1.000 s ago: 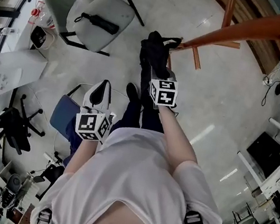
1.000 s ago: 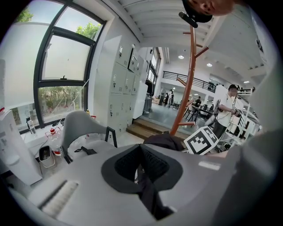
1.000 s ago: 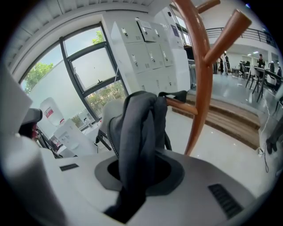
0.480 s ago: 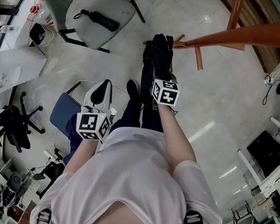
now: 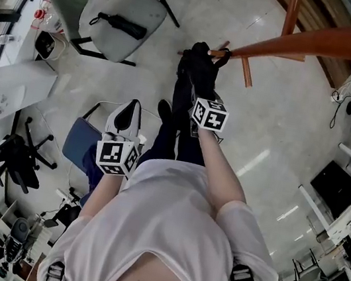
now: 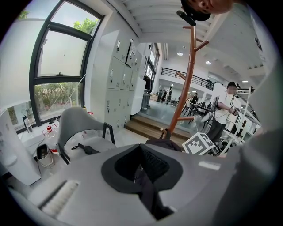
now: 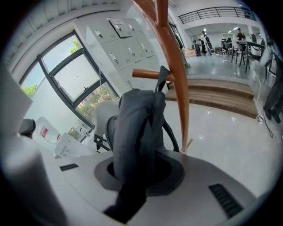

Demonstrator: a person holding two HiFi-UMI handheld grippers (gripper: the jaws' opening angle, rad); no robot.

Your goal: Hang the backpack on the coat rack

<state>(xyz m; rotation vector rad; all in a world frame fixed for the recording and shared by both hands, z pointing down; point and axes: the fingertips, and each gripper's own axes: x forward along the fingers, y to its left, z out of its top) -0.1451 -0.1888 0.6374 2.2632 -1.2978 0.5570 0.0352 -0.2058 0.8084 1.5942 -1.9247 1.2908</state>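
One backpack, dark grey, hangs upright in the middle of the right gripper view. Its lower fabric runs down into the right gripper, whose fingers are clamped on it. The bag fills the gap between those fingers and rises above them.

- The black top loop is around a short horizontal peg, close to where the peg meets the pole.
- The coat rack is orange-brown wood. Its pole runs from the top centre of that view down to the pale floor, just right of the bag.
- In the head view the bag is a black bundle at upper centre. It lies between the right gripper's marker cube below it and the peg end above it.

The left gripper is at centre left of the head view, well apart from the bag, with its fingers together on nothing. From its own view the bag shows as a dark hump beyond the body, beside the other gripper's cube.

Surroundings:
- A grey chair stands at upper left, with a folded black umbrella on its seat.
- A white box lies at the left edge.
- A person stands far off at the right of the left gripper view.
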